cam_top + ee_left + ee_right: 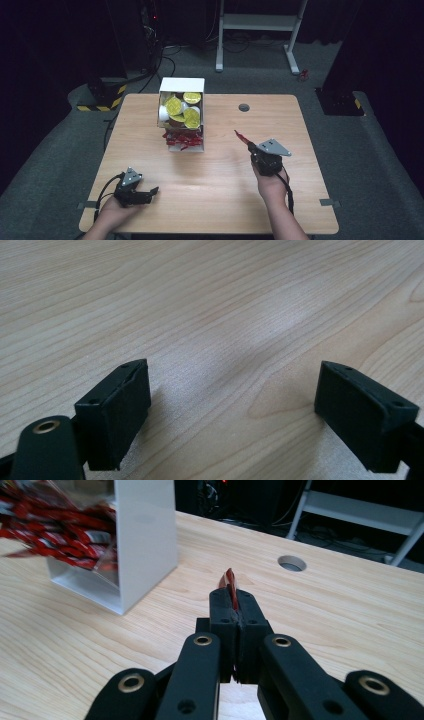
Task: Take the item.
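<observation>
Right hand comes in from the bottom edge of the high view, forearm angled slightly inward, and holds the right tongs over the right half of the worktop, tips pointing up and left toward the box. The jaws are pressed together on a thin red packet, which sticks out past the tips in the right gripper view. In the high view the packet reads as a short red sliver, apart from the box.

Left hand rests near the front left corner of the worktop. The left tongs lie low, pointing right along the front edge. In the left gripper view the left tongs stand wide apart with bare wood between the pads.

The white box stands at the far middle of the worktop, open side up toward the camera. The upper part holds round yellow-lidded cups; the lower part holds a heap of red packets. Their count cannot be made out. In the right gripper view the box is cut off at the top left.

A round cable hole sits in the worktop right of the box. The centre of the worktop between the two hands is open wood. Beyond the far edge stands a white frame on grey floor.
</observation>
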